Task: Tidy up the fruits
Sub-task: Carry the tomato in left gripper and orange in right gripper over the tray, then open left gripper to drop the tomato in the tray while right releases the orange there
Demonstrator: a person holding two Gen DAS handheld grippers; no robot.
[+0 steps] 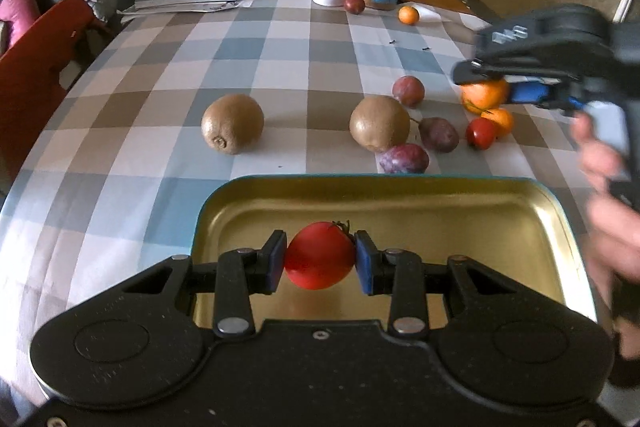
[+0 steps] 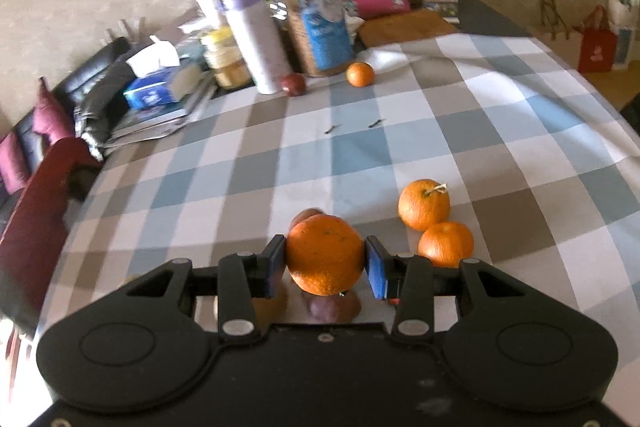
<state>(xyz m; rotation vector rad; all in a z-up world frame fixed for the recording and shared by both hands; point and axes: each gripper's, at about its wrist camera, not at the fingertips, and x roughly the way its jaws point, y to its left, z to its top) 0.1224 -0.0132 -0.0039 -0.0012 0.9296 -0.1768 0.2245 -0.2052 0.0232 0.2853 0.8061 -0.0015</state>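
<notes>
Tin tray [image 1: 560,211] held no fruit yet. Left gripper [image 1: 321,255] clamped tomato [image 1: 320,255] above it; right gripper [image 2: 325,257] clamped orange [image 2: 325,254]. Kiwis [image 1: 232,123], plums [image 1: 404,159] remained on table [image 1: 280,67].

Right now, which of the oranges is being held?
The orange clamped between the right hand-held gripper's blue pads; the other three lie loose on the tablecloth.

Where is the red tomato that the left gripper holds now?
In the left wrist view the red tomato sits low at centre, clamped in the left gripper above the empty gold tin, nearer than the two kiwis.
</notes>
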